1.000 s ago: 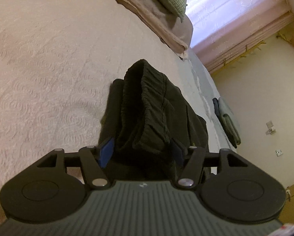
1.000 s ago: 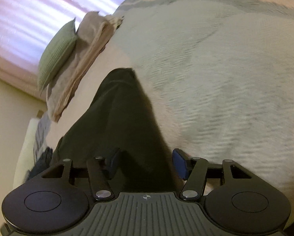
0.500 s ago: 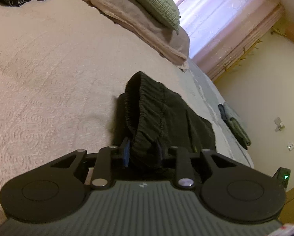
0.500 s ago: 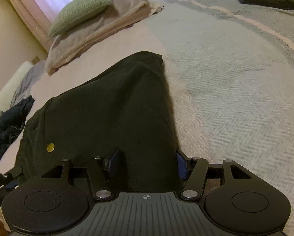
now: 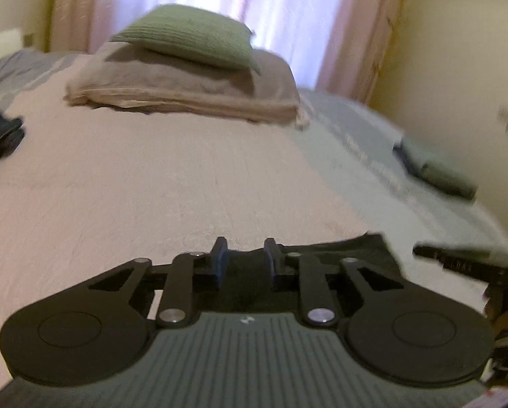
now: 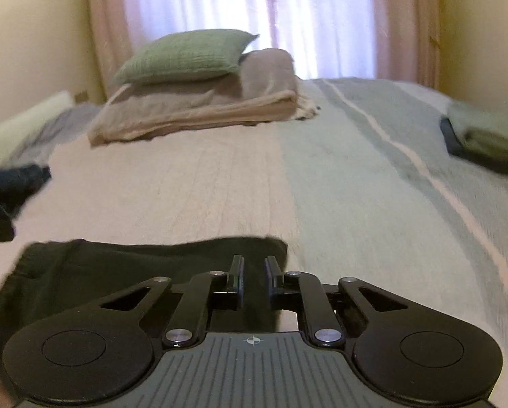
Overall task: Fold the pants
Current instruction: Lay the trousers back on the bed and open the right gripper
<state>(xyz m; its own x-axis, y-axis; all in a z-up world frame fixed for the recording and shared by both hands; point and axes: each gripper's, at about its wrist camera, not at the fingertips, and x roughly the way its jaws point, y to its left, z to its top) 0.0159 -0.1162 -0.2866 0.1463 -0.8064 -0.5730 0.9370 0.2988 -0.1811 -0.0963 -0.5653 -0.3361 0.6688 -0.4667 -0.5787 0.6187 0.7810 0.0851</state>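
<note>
Both claws are closing on the black pants (image 6: 134, 272), which are lying on the bed (image 6: 219, 187): the left claw (image 5: 243, 260) and the right claw (image 6: 254, 277) are each pinching cloth. Lifting both edges evenly should be keeping the fold straight.

- Daylight comes through the curtains (image 6: 288, 17) at the back; the window area is blown out to white-violet in both views.
- The room is otherwise dim and warm-toned.
- Motion blur smears the folded clothes (image 5: 434, 170) at right and the bed (image 5: 151, 187) texture.
- The black pants (image 6: 134, 265) show no detail.
- Fisheye bends the walls; corners are vignetted dark.
</note>
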